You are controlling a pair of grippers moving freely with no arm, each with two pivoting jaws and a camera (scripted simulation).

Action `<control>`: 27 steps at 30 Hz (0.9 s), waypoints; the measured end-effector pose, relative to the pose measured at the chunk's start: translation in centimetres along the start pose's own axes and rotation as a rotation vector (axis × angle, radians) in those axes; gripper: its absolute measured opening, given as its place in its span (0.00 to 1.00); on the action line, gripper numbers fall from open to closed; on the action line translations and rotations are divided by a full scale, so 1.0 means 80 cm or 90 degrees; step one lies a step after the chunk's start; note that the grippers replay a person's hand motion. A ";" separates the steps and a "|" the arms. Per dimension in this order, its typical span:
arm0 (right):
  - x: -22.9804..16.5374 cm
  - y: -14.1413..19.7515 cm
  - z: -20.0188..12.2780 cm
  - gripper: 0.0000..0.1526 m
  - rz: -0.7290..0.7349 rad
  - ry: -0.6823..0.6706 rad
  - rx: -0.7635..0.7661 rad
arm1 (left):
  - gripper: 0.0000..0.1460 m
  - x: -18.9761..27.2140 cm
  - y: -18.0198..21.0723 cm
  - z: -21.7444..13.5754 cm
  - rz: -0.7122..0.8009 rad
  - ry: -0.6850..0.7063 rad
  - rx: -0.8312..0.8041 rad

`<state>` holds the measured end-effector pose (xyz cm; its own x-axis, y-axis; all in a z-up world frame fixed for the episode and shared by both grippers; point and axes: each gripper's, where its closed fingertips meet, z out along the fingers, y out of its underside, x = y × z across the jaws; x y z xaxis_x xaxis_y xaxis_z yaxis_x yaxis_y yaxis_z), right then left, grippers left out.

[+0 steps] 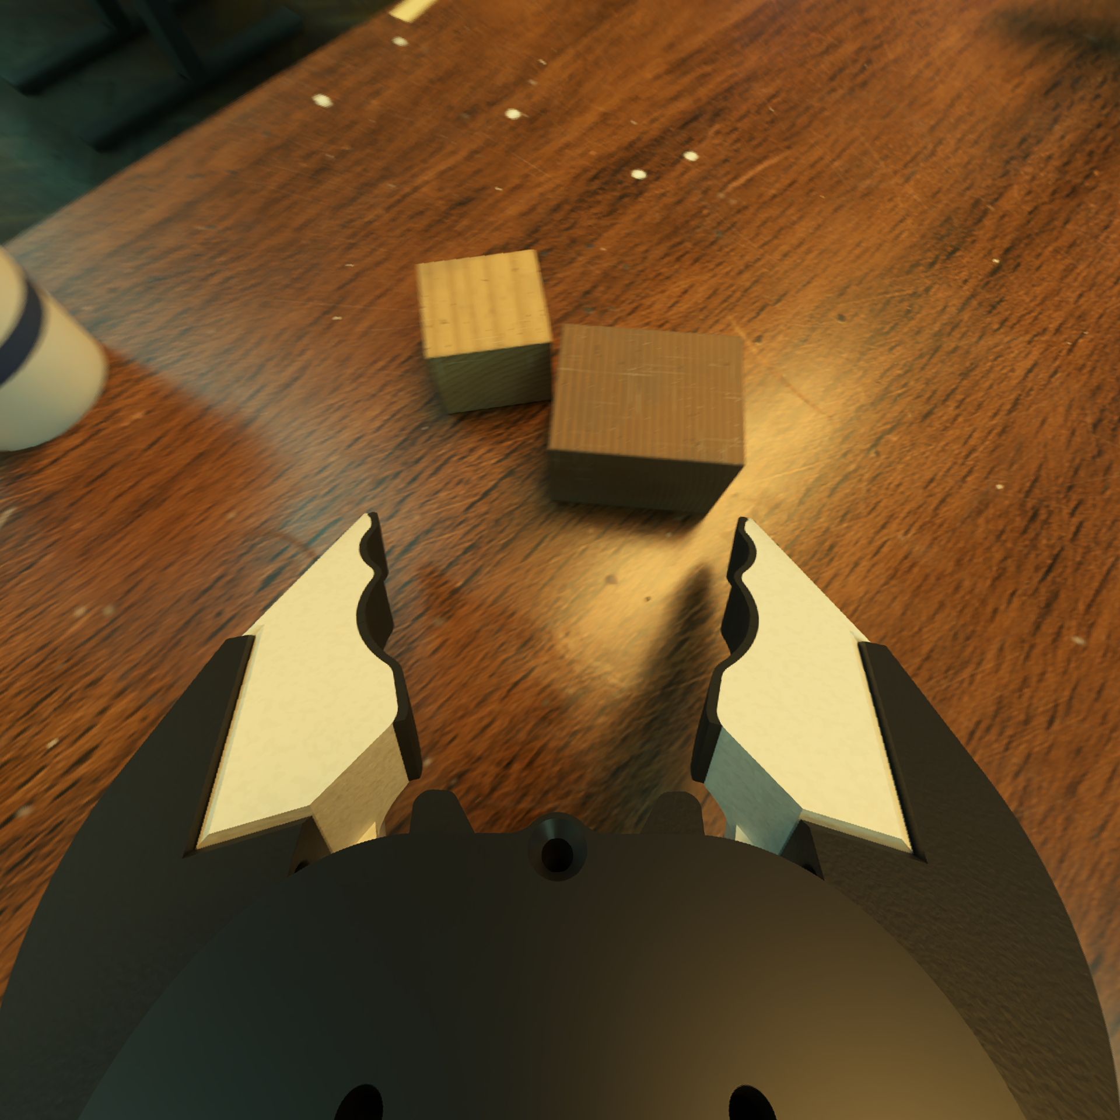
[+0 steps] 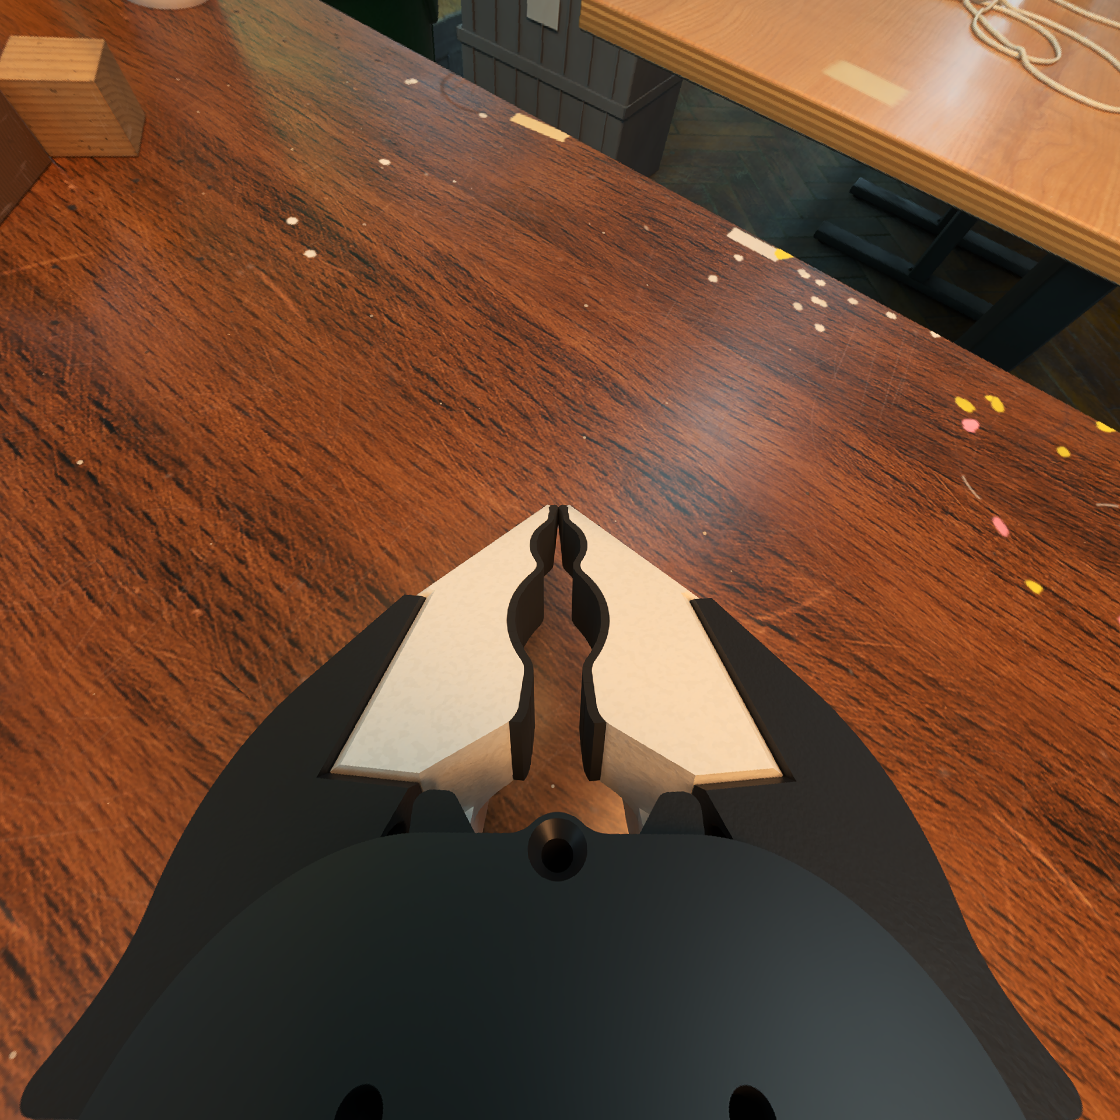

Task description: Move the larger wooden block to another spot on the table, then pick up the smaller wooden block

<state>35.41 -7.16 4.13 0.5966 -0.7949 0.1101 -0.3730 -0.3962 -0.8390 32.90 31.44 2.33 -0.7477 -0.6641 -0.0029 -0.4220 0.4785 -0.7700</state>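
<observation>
In the left wrist view a larger dark brown wooden block [image 1: 645, 412] lies on the table, with a smaller pale wooden block [image 1: 485, 327] touching its far left corner. My left gripper [image 1: 557, 527] is open and empty, hovering just short of the larger block. In the right wrist view my right gripper [image 2: 557, 512] is shut and empty over bare table. The pale block [image 2: 70, 97] shows at that view's top left, and a sliver of the dark block [image 2: 18, 163] at the left edge.
A cream cup with a dark band [image 1: 36, 370] stands at the left. The table's far edge [image 2: 757, 242] runs diagonally; beyond it are a dark bin [image 2: 563, 73] and a lighter table [image 2: 879, 103] with a rope.
</observation>
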 end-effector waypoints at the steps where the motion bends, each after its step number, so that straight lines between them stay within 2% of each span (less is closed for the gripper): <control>1: -0.001 0.000 0.000 0.00 -0.001 -0.002 0.000 | 0.75 0.008 -0.002 0.006 0.002 0.011 -0.012; 5: -0.003 -0.003 0.000 0.00 -0.004 -0.007 0.004 | 0.72 0.032 -0.013 0.021 0.017 0.048 -0.011; 9: -0.006 -0.004 0.000 0.00 -0.006 -0.015 0.007 | 0.70 0.037 -0.019 0.035 0.048 0.036 -0.028; 13: -0.009 -0.007 -0.002 0.00 -0.009 -0.019 0.013 | 0.58 0.035 -0.026 0.040 0.051 0.022 -0.023; 15: -0.010 -0.008 -0.003 0.00 -0.008 -0.022 0.016 | 0.48 0.034 -0.029 0.040 0.053 0.020 -0.014; 23: -0.012 -0.008 -0.004 0.00 -0.012 -0.032 0.018 | 0.48 0.043 -0.036 0.040 0.075 0.037 0.004; 27: 0.000 -0.004 -0.010 0.00 -0.011 -0.022 0.013 | 0.48 0.078 -0.056 0.051 0.103 0.087 0.024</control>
<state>34.97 -7.41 4.81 0.6270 -0.7716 0.1071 -0.3473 -0.4000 -0.8482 32.22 22.84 3.19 -0.8678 -0.4950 -0.0430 -0.2740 0.5490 -0.7896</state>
